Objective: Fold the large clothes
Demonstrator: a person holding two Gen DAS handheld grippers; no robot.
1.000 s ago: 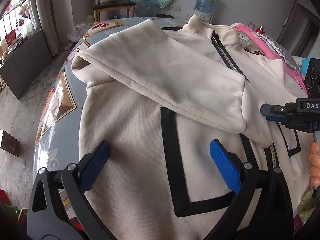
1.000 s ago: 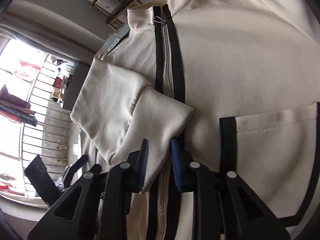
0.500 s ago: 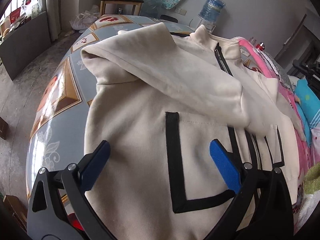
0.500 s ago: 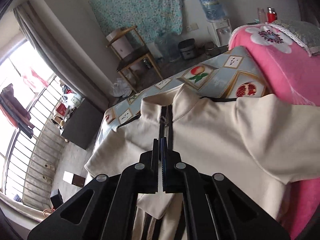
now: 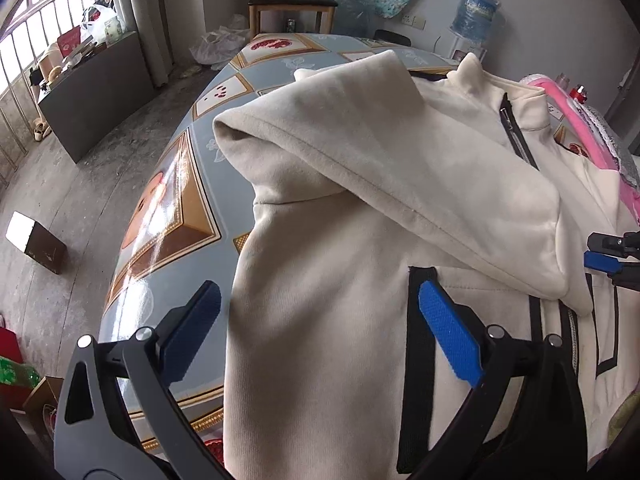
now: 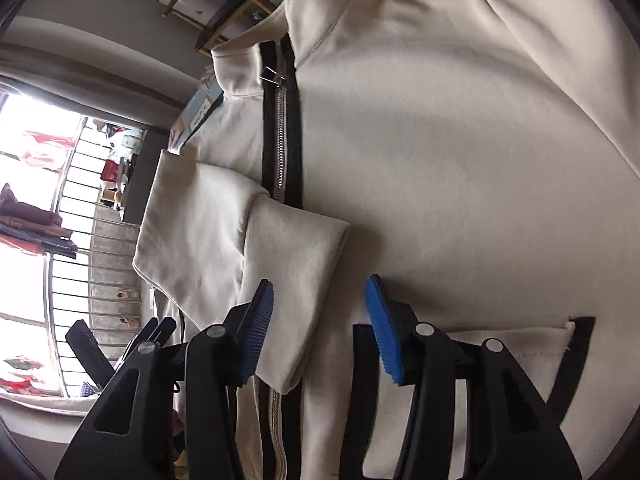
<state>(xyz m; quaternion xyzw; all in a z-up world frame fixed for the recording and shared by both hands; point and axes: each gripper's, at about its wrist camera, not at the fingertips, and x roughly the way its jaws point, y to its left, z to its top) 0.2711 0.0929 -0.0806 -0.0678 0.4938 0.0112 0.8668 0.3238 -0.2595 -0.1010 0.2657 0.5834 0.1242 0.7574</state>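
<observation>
Lying across patterned surface [image 5: 168, 216], cream jacket [image 5: 320, 320]; right hand-held gripper [image 6: 320, 320] opening over sleeve cuff [image 6: 296, 264], left hand-held gripper [image 5: 320, 328] hovering released.

Right gripper [image 6: 320, 320] jaws opening, sleeve cuff [image 6: 296, 280] released, now lying loose between them.

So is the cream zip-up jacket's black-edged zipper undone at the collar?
No, the zipper is closed to the collar on the cream jacket, its pull at the top.

Left gripper [image 5: 316, 332] fingers wide apart; right gripper [image 6: 320, 320] fingers opening.
</observation>
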